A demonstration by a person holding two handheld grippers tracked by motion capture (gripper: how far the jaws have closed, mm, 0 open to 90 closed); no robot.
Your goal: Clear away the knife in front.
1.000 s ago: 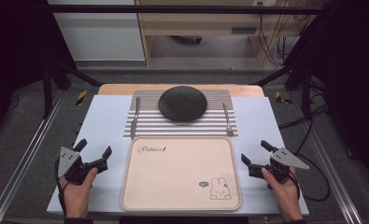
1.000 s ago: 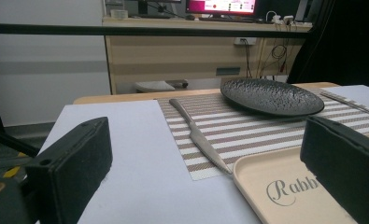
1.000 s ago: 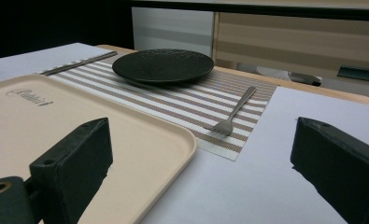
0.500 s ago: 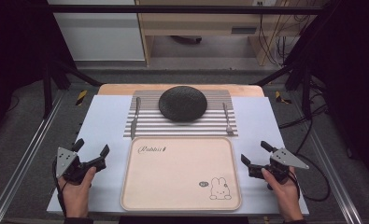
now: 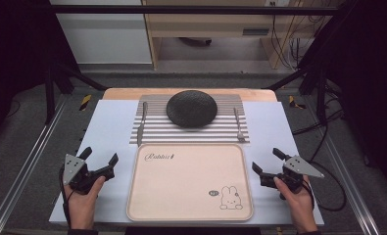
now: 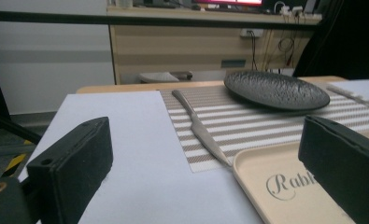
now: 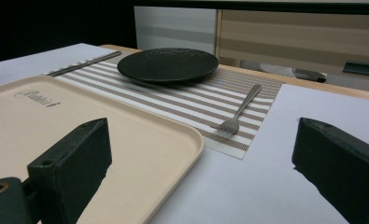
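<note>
The left hand-held gripper (image 5: 99, 161), jaws apart, sits nearest the knife (image 5: 141, 125), which lies lengthwise straight ahead toward the bench's far edge.

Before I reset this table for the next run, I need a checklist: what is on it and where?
Tray: one, beige, near middle, bare.
Placemat: one, striped, behind the tray.
Plate: one, black, centred on the placemat.
Knife: one, silver, placemat's left edge.
Fork: one, silver, placemat's right edge.
Board: one, white, under everything.
Left gripper: black, open, left of the tray.
Right gripper: black, open, right of the tray.
</note>
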